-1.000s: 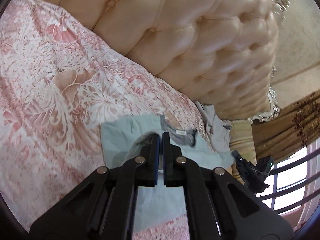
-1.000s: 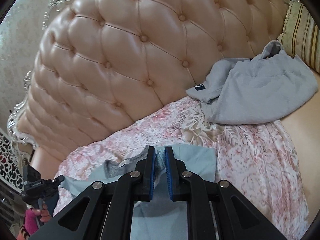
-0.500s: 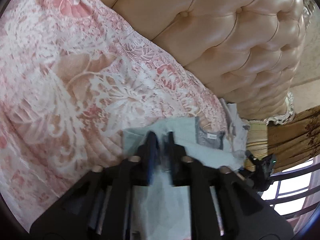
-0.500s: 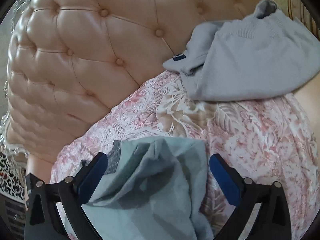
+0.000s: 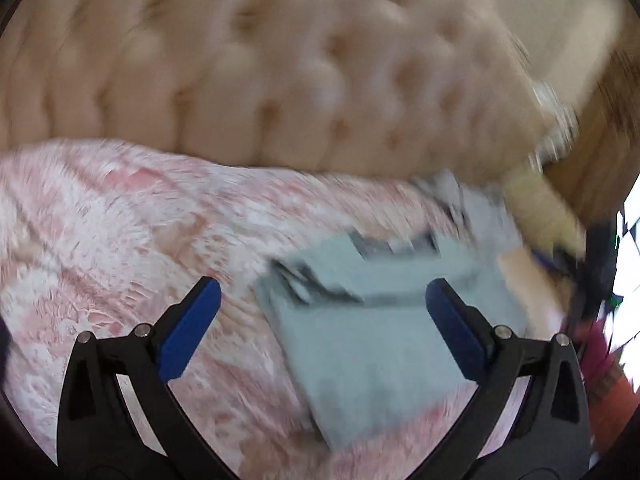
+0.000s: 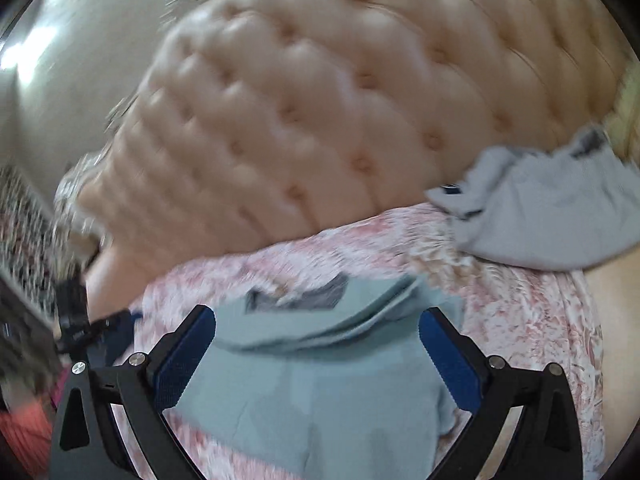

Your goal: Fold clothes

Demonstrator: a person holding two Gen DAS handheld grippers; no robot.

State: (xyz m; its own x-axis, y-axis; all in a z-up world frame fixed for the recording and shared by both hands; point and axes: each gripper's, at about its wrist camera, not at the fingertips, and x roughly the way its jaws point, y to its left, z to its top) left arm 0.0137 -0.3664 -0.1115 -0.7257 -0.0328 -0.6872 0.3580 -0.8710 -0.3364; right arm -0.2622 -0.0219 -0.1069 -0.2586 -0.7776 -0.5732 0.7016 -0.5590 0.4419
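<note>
A light blue-green T-shirt (image 5: 372,340) lies folded on the pink floral bedspread (image 5: 100,220), its grey collar toward the headboard. My left gripper (image 5: 322,286) hovers over the shirt's left part. Its jaws are opening wide, and the pads touch nothing. In the right wrist view the same shirt (image 6: 320,380) lies below my right gripper (image 6: 317,314). That gripper is open, its blue pads apart from the cloth, and a loose fold of shirt is bunched under it. Both views are motion-blurred.
A tufted peach headboard (image 6: 360,100) rises behind the bed. A crumpled grey garment (image 6: 540,216) lies against it at the right, beside a striped pillow (image 5: 540,208). Bare bedspread (image 6: 520,300) stretches around the shirt.
Both grippers were shut on the shirt's cloth; both have opened and let it go. The shirt has dropped onto the bed. Both views have swung level and pulled back a little.
</note>
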